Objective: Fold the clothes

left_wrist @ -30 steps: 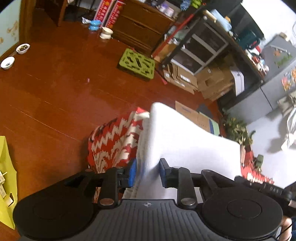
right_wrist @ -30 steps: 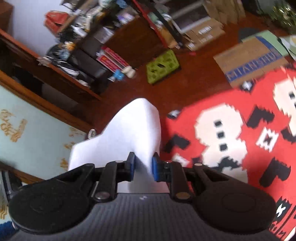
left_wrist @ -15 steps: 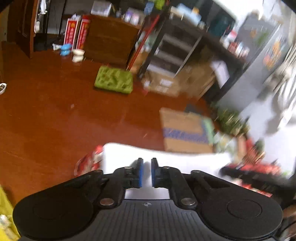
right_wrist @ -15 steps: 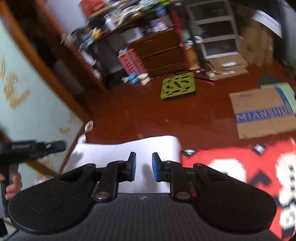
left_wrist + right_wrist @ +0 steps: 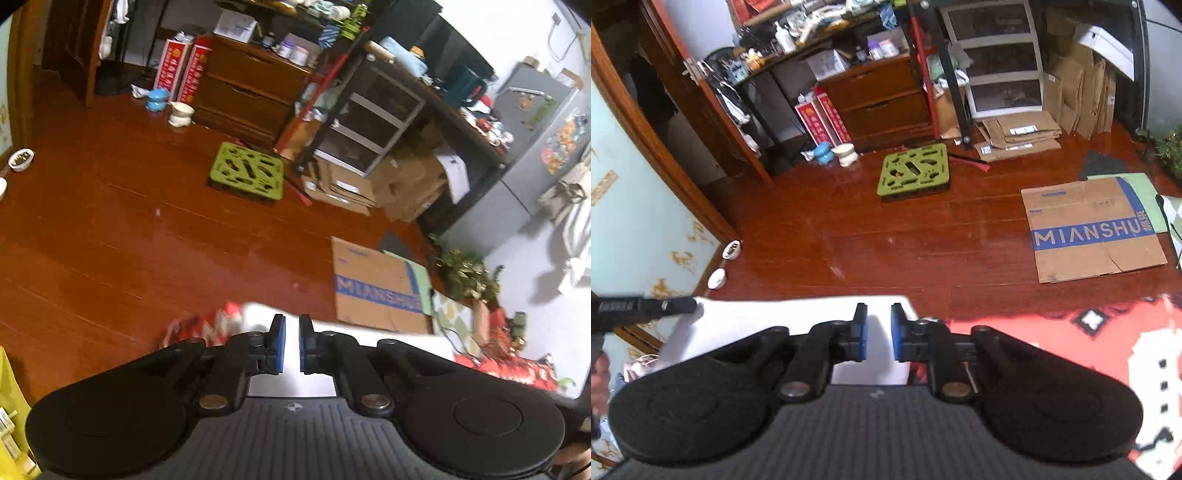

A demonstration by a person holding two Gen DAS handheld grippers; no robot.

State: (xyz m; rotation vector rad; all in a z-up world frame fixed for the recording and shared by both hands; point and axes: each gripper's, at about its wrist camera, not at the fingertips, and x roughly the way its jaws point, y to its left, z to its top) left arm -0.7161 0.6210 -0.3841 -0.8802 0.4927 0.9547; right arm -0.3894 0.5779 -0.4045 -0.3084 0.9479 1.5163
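Note:
A white garment hangs stretched between my two grippers, above a red patterned rug. My left gripper is shut on one top edge of the garment; the white cloth shows between its blue pads. My right gripper is shut on the other top edge of the garment, cloth showing between its blue pads. The left gripper's body shows at the left edge of the right wrist view. The lower part of the garment is hidden behind the grippers.
Red-brown wood floor lies ahead. A flat cardboard sheet, a green plastic tray, wooden drawers, stacked cardboard, small bowls by the wall and a plant surround it.
Both grippers have swung up and level. The garment, which stood up in a peak between the jaws, now hangs low as a flat band stretched between them.

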